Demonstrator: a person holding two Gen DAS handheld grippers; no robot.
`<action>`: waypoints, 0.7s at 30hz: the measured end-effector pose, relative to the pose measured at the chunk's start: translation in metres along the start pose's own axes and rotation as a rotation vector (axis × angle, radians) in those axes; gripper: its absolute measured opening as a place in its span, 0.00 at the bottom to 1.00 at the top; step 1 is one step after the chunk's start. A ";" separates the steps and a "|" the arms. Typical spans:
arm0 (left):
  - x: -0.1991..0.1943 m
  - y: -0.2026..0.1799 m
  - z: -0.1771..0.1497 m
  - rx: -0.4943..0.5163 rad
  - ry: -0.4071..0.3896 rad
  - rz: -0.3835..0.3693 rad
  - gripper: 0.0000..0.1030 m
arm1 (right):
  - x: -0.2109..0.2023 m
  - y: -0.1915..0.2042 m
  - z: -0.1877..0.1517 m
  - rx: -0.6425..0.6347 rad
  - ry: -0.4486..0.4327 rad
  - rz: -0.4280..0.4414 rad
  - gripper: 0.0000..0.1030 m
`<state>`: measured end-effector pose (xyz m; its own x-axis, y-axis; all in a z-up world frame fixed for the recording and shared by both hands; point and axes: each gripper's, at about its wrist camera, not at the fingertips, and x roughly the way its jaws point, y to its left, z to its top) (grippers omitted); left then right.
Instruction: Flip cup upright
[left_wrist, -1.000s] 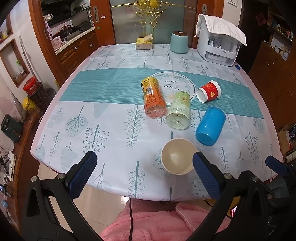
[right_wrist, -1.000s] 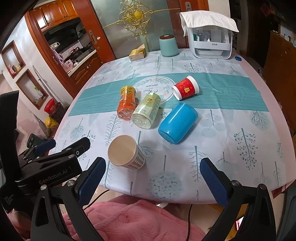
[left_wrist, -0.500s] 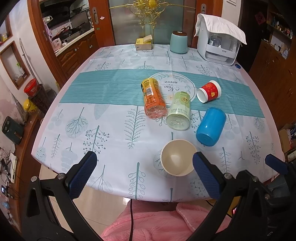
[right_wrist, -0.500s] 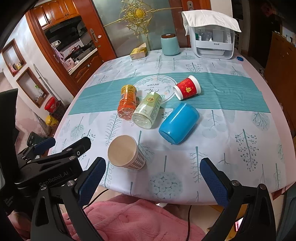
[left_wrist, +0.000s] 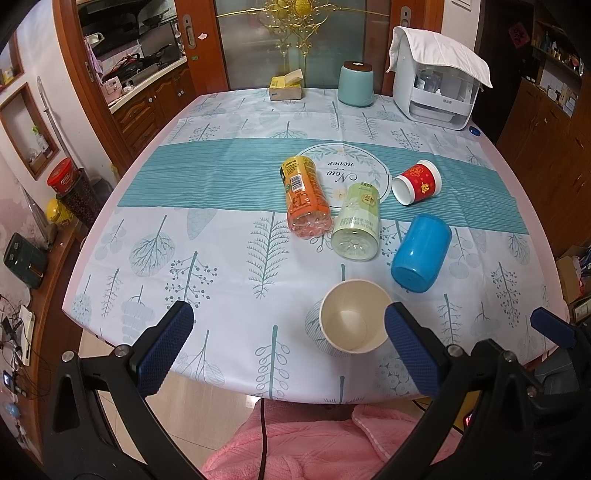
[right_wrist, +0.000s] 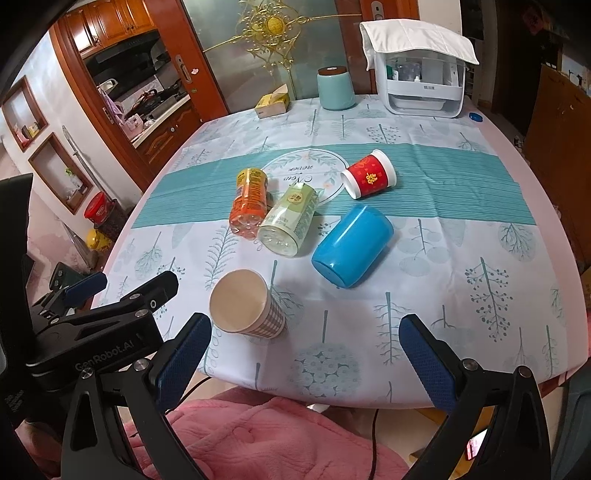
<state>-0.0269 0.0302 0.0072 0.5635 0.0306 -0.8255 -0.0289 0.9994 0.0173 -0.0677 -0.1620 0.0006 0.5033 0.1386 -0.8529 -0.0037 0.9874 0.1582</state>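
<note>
nothing has moved; both the left gripper (left_wrist: 284, 332) and right gripper (right_wrist: 304, 345) hang released off the tablecloth's (left_wrist: 221, 266) near edge, paper cup (left_wrist: 352, 320) lying just inside it.

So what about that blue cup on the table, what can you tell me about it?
The blue cup looks like smooth, glossy plastic, plain with no handle or print. It lies tipped on its side on the tablecloth, flat base towards the near edge and mouth pointing away towards the red cup. It sits just right of the green bottle, with a small gap between them. Neither pair of tongs touches it.
</note>
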 end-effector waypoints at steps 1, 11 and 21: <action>0.001 0.000 0.000 0.001 0.000 0.001 1.00 | 0.000 0.000 0.000 0.001 0.000 -0.001 1.00; 0.002 0.000 0.001 0.002 0.001 0.002 1.00 | 0.003 -0.001 -0.001 0.003 0.012 0.000 1.00; 0.001 0.000 0.001 0.003 0.001 0.003 1.00 | 0.004 -0.001 -0.001 0.003 0.014 -0.002 1.00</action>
<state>-0.0254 0.0301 0.0071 0.5630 0.0338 -0.8258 -0.0285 0.9994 0.0215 -0.0662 -0.1619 -0.0032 0.4910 0.1382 -0.8601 0.0000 0.9873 0.1586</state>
